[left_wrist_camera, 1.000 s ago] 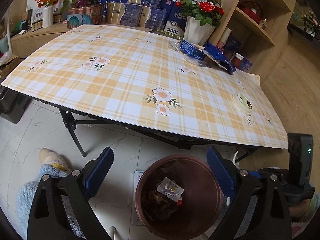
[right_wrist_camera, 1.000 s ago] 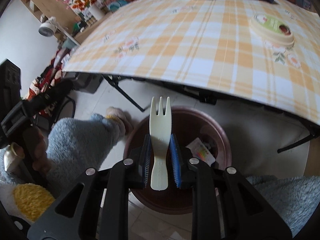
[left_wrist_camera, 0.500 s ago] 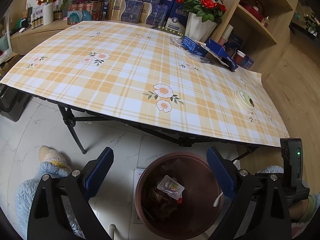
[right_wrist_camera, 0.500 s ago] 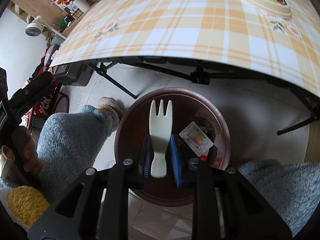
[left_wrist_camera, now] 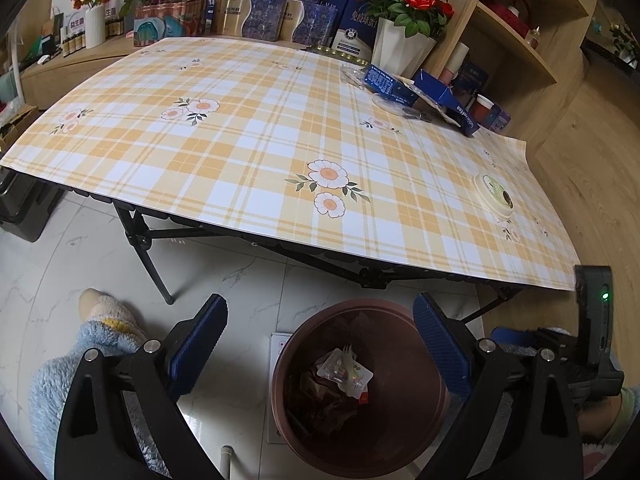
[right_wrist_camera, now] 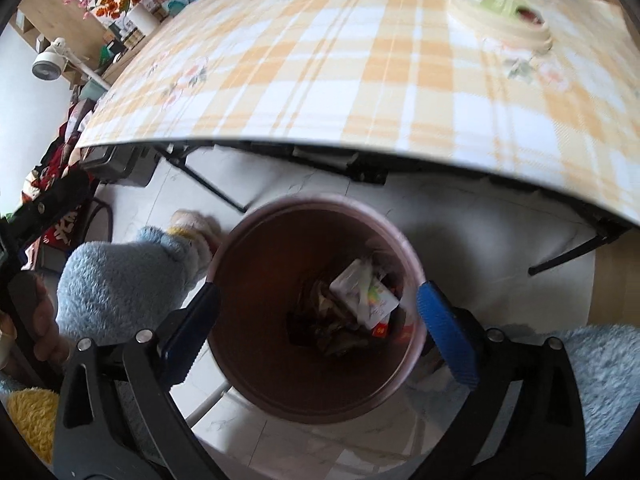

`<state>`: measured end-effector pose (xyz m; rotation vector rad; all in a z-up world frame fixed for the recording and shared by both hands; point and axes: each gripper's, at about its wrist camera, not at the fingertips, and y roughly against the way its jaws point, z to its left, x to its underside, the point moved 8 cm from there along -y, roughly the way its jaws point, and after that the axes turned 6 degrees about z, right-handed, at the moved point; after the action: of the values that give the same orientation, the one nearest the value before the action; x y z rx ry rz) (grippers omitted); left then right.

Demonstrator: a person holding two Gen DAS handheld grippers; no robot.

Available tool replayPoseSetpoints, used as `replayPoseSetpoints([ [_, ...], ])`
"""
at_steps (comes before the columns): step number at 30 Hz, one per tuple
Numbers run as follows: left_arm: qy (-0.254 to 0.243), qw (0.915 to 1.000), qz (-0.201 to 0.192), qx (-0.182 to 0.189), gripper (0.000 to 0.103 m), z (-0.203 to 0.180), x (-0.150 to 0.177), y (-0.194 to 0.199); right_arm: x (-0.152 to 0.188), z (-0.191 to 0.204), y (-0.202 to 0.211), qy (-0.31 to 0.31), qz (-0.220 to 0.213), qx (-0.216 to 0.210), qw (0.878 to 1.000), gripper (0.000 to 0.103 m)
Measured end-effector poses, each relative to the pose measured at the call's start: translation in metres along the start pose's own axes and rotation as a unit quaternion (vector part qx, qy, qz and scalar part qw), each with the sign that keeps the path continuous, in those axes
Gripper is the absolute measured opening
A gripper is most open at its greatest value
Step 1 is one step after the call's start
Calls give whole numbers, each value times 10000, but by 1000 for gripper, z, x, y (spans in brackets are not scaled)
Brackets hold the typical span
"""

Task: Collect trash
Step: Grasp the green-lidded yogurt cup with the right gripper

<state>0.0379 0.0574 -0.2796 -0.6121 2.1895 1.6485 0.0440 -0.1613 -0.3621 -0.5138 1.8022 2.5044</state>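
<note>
Reddish-brown plastic forms the round waste bin (left_wrist_camera: 436, 392), which stands on the marble floor just in front of the table's near edge, probably so that trash carried off the tablecloth has only a short way to fall. On the left, the left gripper (left_wrist_camera: 318, 340) hangs above and a little in front of the bin, pointed forward and down past the rim, its blue-padded jaws wide apart and holding nothing. Inside the bin lie crumpled wrappers and a white packet (left_wrist_camera: 344, 372) with a pale plastic fork (left_wrist_camera: 349, 354) on top of the heap. Further right, the right gripper (right_wrist_camera: 318, 320) is poised straight over the bin's mouth and tipped steeply downward, jaws likewise spread wide and empty, a pose that suits a release over the opening. Up on the yellow plaid tablecloth (left_wrist_camera: 240, 152), a round cream lid (left_wrist_camera: 494, 196) sits near the right edge, and blue cartons (left_wrist_camera: 420, 92) with clear plastic pieces lie at the far right corner; I judge these to be what remains to collect.
</note>
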Motion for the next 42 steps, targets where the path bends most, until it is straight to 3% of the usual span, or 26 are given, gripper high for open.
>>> replayPoseSetpoints([
  [4,2,10000,41,-19,92,1,0,-3,-11,-3,13,228,-384,328,9985,97],
  [13,5,9999,153,-53,92,0,2,-11,-34,-16,37,333,-914,546,9938,97],
  [21,-70,9996,236,-109,92,-3,1,-21,-76,-49,56,311,-1345,999,9854,97],
  [30,117,9995,84,-283,93,10,-26,-23,-133,-97,54,232,-1303,1610,9780,97],
  [35,331,9991,132,-240,93,17,-51,-31,-155,-125,43,-167,-1158,1578,9805,97],
  [42,308,9995,-67,-87,93,9,-110,-40,-166,-134,30,-125,-1059,1614,9811,97],
])
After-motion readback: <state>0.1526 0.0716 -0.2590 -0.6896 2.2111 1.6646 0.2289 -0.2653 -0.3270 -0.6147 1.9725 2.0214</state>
